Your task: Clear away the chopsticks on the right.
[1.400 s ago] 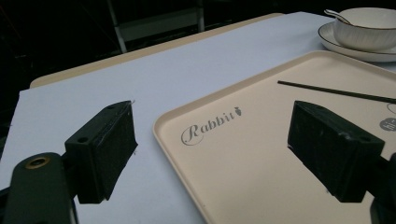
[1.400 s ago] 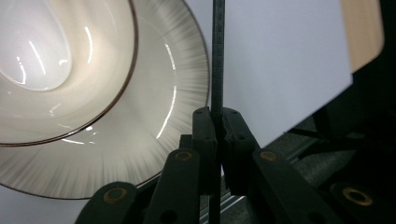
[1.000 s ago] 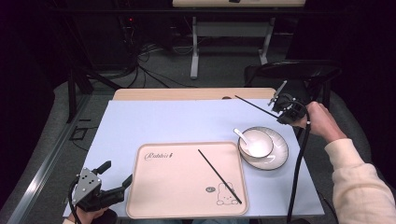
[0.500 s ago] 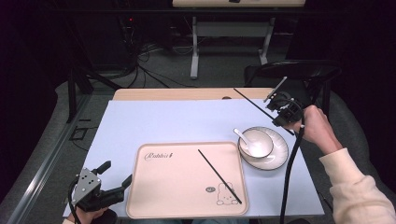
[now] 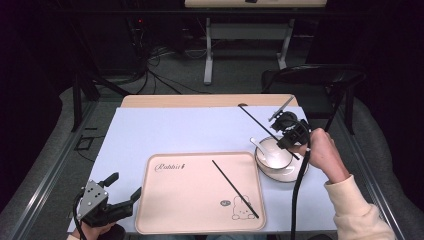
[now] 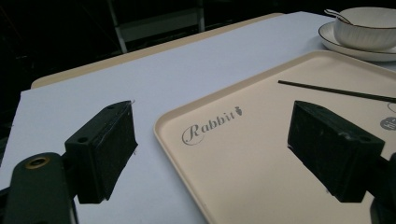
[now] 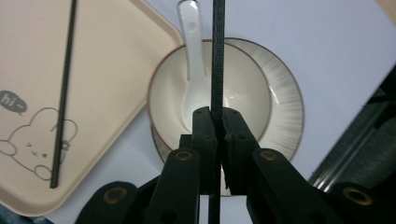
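Note:
My right gripper is shut on a black chopstick and holds it level above a white bowl. The bowl stands on a saucer with a white spoon in it. A second black chopstick lies slantwise on the beige tray. My left gripper is open at the tray's near left corner, with nothing between its jaws.
A pale blue mat covers the table, with the wooden table edge showing at the back. A black chair stands behind the right corner. A cable trails from my right gripper toward the front.
My right gripper has carried its chopstick left and nearer, from the table's back right to above the bowl. The left gripper has stayed put.

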`<move>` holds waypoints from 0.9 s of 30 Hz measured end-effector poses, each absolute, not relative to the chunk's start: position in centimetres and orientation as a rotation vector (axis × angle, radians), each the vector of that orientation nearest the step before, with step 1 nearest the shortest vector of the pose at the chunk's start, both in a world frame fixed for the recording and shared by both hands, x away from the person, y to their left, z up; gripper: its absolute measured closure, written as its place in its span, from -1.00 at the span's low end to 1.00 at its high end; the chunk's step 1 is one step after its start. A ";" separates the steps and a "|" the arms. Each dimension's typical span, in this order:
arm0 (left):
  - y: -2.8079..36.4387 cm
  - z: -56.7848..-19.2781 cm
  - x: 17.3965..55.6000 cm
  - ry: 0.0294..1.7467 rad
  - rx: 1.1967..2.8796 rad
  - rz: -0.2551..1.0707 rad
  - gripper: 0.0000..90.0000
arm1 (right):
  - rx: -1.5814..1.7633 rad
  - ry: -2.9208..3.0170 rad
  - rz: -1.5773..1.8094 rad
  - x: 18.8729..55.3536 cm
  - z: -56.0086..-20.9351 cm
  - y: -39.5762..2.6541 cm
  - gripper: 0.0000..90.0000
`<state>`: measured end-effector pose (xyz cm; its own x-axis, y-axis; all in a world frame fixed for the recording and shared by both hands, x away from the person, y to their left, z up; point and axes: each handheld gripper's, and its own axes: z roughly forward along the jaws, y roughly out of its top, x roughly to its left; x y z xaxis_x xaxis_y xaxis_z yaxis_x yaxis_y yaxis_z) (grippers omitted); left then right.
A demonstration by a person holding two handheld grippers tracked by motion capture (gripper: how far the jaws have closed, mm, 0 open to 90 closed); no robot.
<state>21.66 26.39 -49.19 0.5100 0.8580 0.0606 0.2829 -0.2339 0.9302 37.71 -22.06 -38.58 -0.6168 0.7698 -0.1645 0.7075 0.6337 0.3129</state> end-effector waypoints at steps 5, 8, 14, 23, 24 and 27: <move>26.4 -49.2 21.6 0.959 1.775 0.737 -0.67 | 1.196 2.591 0.332 37.2 -39.9 -21.0 0.89; 26.4 -49.2 21.7 0.962 1.768 0.735 -0.67 | 1.181 2.598 0.318 36.8 -40.4 -20.5 0.89; 26.4 -49.2 21.6 0.961 1.769 0.736 -0.67 | 1.212 2.615 0.351 36.1 -41.5 -19.4 0.89; 26.4 -49.2 21.7 0.957 1.765 0.733 -0.67 | 1.224 2.714 0.311 35.5 -45.9 -17.6 0.89; 26.4 -49.2 21.7 0.958 1.765 0.732 -0.67 | 1.222 2.728 0.295 35.3 -46.8 -17.4 0.89; 26.4 -49.2 21.7 0.959 1.764 0.733 -0.67 | 1.250 2.768 0.296 35.0 -48.4 -16.9 0.89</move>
<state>21.70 26.36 -49.21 0.5101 0.8583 0.0564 0.2793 -0.2272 0.9329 34.99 -16.93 -48.35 -0.6609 0.7505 -0.0021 0.7331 0.6462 0.2123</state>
